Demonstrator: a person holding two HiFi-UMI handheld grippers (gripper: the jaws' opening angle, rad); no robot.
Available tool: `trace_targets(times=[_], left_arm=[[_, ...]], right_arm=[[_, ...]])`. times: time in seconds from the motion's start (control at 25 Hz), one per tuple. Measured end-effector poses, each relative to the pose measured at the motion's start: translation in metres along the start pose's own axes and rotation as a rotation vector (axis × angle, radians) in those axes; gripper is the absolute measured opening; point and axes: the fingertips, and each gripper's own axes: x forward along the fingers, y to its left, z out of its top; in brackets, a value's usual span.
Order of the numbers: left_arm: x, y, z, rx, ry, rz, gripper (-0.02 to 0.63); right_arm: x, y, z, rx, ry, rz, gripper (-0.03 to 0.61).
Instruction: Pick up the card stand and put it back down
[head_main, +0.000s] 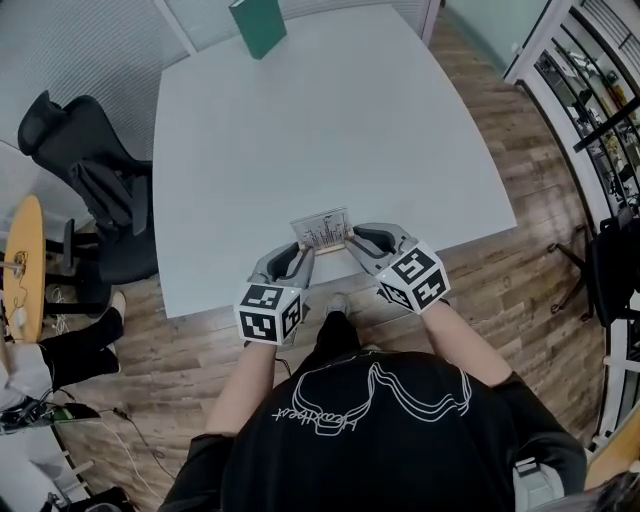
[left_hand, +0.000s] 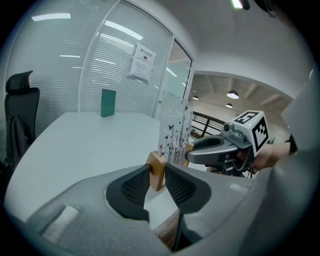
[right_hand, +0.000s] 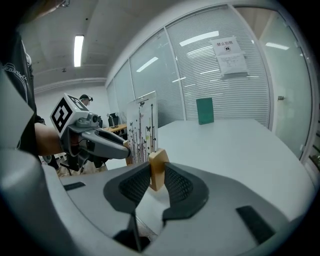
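Observation:
The card stand (head_main: 322, 231) is a clear upright panel holding a printed card, with a wooden block at each end of its base. It stands at the near edge of the white table (head_main: 300, 120); whether it touches the tabletop I cannot tell. My left gripper (head_main: 303, 252) is shut on the stand's left wooden block (left_hand: 157, 170), with both pads pressing its sides. My right gripper (head_main: 352, 243) is shut on the right wooden block (right_hand: 158, 167) in the same way. Each gripper view shows the card (left_hand: 172, 137) (right_hand: 141, 127) and the opposite gripper beyond it.
A green upright board (head_main: 258, 25) stands at the table's far edge. A black office chair (head_main: 85, 170) is left of the table, with a yellow round table (head_main: 25, 265) further left. Shelving (head_main: 590, 90) lines the right side. The floor is wood.

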Motion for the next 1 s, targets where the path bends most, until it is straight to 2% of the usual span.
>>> trace_targets(times=[0.24,0.56,1.0], left_arm=[[-0.036,-0.03,0.013,-0.02,-0.059,0.008,0.101],[-0.081,-0.071,0.018,0.003,-0.11,0.006,0.101],[-0.107,-0.117,0.018,0.022,-0.156,-0.005,0.103]], right_arm=[[-0.038,0.023,0.018,-0.049,-0.02,0.008,0.092],[-0.087,0.058,0.029,-0.093,-0.048,-0.003,0.094],[-0.136,0.075,0.026,-0.108,-0.081,-0.032,0.093]])
